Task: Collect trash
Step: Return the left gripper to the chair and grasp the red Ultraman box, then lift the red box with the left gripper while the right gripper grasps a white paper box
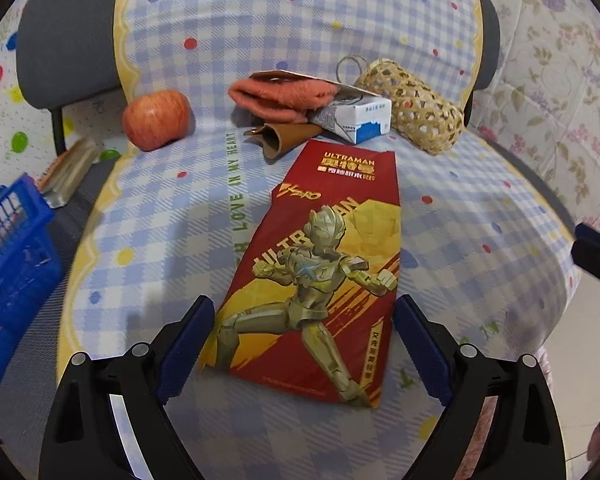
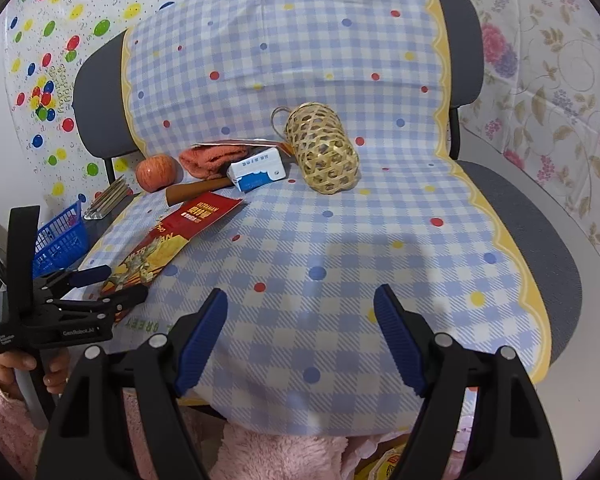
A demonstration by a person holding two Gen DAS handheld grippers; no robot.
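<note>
A flat red and gold Ultraman wrapper (image 1: 320, 256) lies on the checked cloth of a chair seat (image 1: 148, 240). My left gripper (image 1: 304, 344) is open, its blue pads (image 1: 188, 344) standing on either side of the wrapper's near end without pressing on it. In the right wrist view the same wrapper (image 2: 172, 240) lies at the left, with the left gripper (image 2: 126, 280) over its near end. My right gripper (image 2: 300, 340) is open above bare cloth (image 2: 300, 240), with nothing between its fingers. Its tip (image 1: 596, 256) shows at the right edge of the left wrist view.
At the back of the seat lie an apple (image 1: 156, 118), an orange cloth (image 1: 284, 98), a brown roll (image 1: 280, 138), a white and blue carton (image 1: 360, 118) and a woven bamboo cage (image 1: 416, 108). A blue plastic basket (image 1: 12, 272) stands left of the seat beside a book (image 1: 68, 172).
</note>
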